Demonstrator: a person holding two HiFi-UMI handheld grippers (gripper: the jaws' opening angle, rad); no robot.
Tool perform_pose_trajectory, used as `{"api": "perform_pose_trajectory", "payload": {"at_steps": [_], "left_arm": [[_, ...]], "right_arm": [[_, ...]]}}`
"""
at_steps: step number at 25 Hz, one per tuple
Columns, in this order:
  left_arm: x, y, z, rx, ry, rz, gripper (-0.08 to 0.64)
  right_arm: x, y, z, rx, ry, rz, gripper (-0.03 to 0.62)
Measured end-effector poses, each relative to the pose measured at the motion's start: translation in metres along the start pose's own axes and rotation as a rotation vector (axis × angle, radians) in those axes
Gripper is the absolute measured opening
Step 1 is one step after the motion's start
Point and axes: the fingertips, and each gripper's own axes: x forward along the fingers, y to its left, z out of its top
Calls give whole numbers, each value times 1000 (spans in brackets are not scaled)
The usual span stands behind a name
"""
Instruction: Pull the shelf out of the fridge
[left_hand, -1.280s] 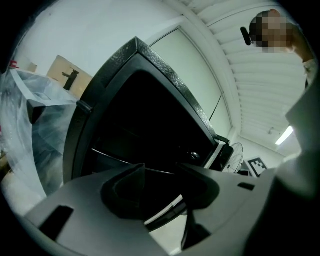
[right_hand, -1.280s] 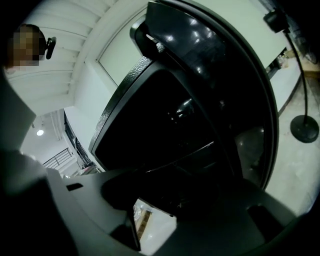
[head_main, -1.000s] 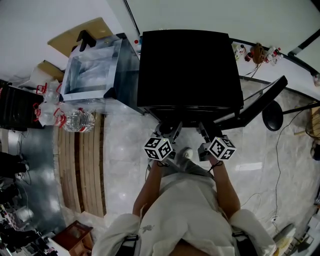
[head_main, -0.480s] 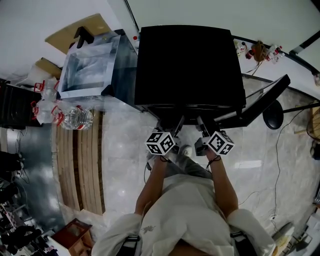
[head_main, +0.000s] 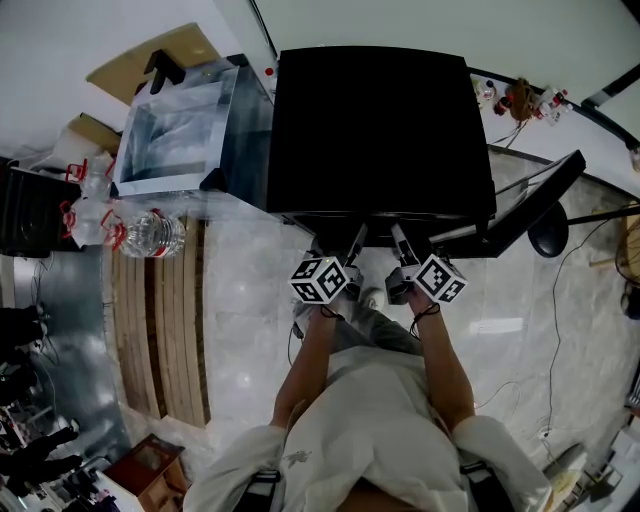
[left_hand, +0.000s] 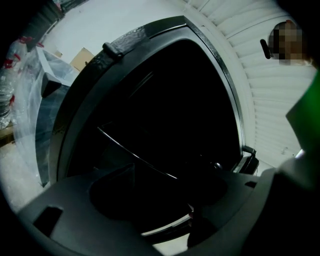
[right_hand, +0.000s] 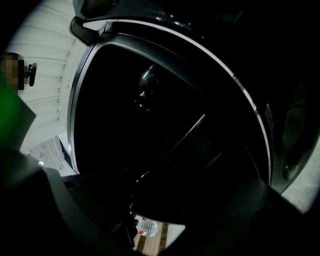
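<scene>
Both the left claw (head_main: 352, 246) and right claw (head_main: 400, 244) have just been opened wide at the fridge (head_main: 380, 130) mouth. Nothing is gripped, and the shelf (left_hand: 135, 155) ahead is judged still inside.

The pale floor (head_main: 240, 330) carries the black fridge (head_main: 380, 130) and bottled water (head_main: 150, 238).

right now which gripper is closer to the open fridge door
The right gripper: it is on the side where the door swings out; the left gripper is farther off. Both pairs of jaws have just been opening, pressing on nothing.
</scene>
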Motion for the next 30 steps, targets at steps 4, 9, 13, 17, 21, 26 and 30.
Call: {"api": "perform_pose_trajectory", "payload": {"at_steps": [4,9,13,17,21,26,30], "left_arm": [[6,3,3,1,-5,1,302],[18,3,4,10,-14,-7,301],[25,2,5,27,-22,-13,301],[33,1,6,43,-31,-15,299],[37,3,10,64,-40,-14,298],[42,8,14,83,-52,-8,241],[41,7,13,78,-64,-22,222]], "right_arm": [[8,0,3,4,-11,3,305],[15,-3,6,-17,-21,-3,275],[19,-4,9,-36,-34,-7,262],[21,-1,12,-57,-51,7,257],[26,6,18,-96,-78,13,224],[34,7,22,-114,-109,6,173],[36,9,23,-113,-135,15,146]]}}
